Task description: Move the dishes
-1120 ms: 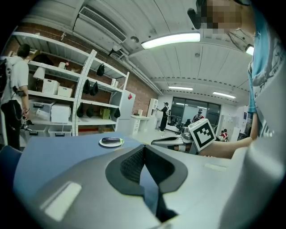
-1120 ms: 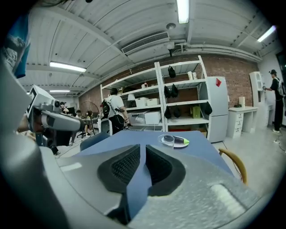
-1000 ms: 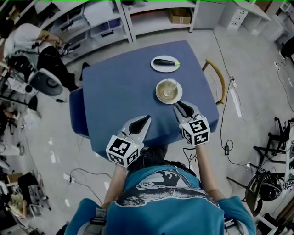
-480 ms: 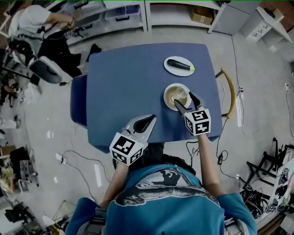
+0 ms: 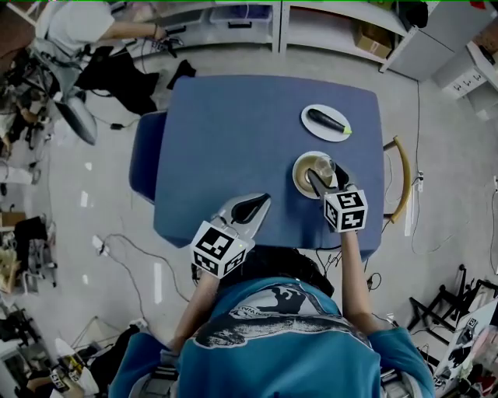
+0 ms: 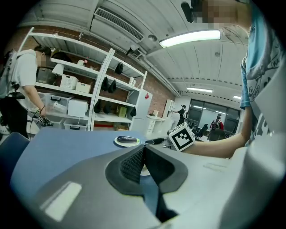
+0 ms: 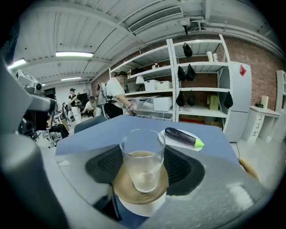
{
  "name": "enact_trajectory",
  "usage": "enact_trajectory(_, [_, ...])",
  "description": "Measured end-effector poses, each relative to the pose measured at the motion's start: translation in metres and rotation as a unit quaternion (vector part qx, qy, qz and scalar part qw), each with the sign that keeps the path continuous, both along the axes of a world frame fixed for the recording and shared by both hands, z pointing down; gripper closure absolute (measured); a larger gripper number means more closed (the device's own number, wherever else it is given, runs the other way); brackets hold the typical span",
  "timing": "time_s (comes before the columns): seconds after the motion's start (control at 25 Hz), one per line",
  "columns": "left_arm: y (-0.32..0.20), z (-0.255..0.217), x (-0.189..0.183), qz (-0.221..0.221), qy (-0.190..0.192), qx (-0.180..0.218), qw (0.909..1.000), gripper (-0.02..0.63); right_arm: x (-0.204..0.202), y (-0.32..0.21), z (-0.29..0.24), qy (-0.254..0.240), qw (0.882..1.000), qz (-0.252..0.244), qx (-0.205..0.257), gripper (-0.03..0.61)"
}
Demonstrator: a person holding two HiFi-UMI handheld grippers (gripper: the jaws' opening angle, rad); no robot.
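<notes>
On the blue table (image 5: 233, 132), a clear glass (image 5: 322, 166) stands on a tan dish with a white rim (image 5: 302, 177). Behind it, a dark eggplant (image 5: 327, 120) lies on a white plate (image 5: 311, 124). My right gripper (image 5: 324, 171) reaches over the dish's near edge. Its jaws have just been closing a little and stand open on either side of the glass (image 7: 142, 159), with small gaps at the pads. The dish (image 7: 134, 197) lies under them. My left gripper (image 5: 261, 200) hovers over the table's near edge, shut and holding nothing (image 6: 143, 150).
A wooden chair (image 5: 402, 179) stands at the table's right side and a blue chair (image 5: 144, 167) at its left. Shelving with boxes runs along the back. A person (image 5: 78, 23) works at the far left. Cables lie on the floor.
My right gripper has moved forward from short of the dish to around the glass, and its jaws have spread. The left gripper has shifted slightly forward, still shut.
</notes>
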State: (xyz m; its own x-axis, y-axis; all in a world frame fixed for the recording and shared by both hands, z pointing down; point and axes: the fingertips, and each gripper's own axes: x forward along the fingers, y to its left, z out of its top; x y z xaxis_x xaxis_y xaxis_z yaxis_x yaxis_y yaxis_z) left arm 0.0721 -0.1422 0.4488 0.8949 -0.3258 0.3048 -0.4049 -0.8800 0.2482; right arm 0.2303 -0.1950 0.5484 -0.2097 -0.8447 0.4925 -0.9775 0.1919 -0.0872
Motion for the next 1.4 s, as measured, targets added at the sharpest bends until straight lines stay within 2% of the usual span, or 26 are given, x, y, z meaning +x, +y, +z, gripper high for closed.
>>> enact_trajectory(0.28, [-0.001,0.001,-0.003,-0.019,-0.006,0.003,0.9998,0.600,0.001,0.005,0.003,0.025,0.999,-0.022,0.004,0.302])
enact_trajectory(0.4, [-0.003,-0.001,-0.004,-0.038,-0.005,0.007,0.9992,0.600,0.000,0.009,-0.002,0.049,0.998,-0.047,0.007,0.302])
enact_trajectory(0.6, [-0.009,-0.003,-0.008,-0.083,-0.002,0.007,0.9966,0.600,-0.005,0.004,-0.024,0.047,0.995,-0.088,0.020,0.302])
enact_trajectory(0.8, [-0.008,-0.004,-0.014,-0.127,0.002,0.006,0.9919,0.600,-0.020,-0.008,-0.051,0.050,0.987,-0.145,0.047,0.302])
enact_trajectory(1.08, [-0.002,-0.008,-0.032,-0.186,0.002,0.010,0.9826,0.600,-0.055,-0.027,-0.081,0.051,0.971,-0.218,0.079,0.302])
enact_trajectory(1.4, [0.005,-0.008,-0.073,-0.267,-0.006,0.005,0.9638,0.600,-0.122,-0.047,-0.091,0.024,0.950,-0.294,0.098,0.302])
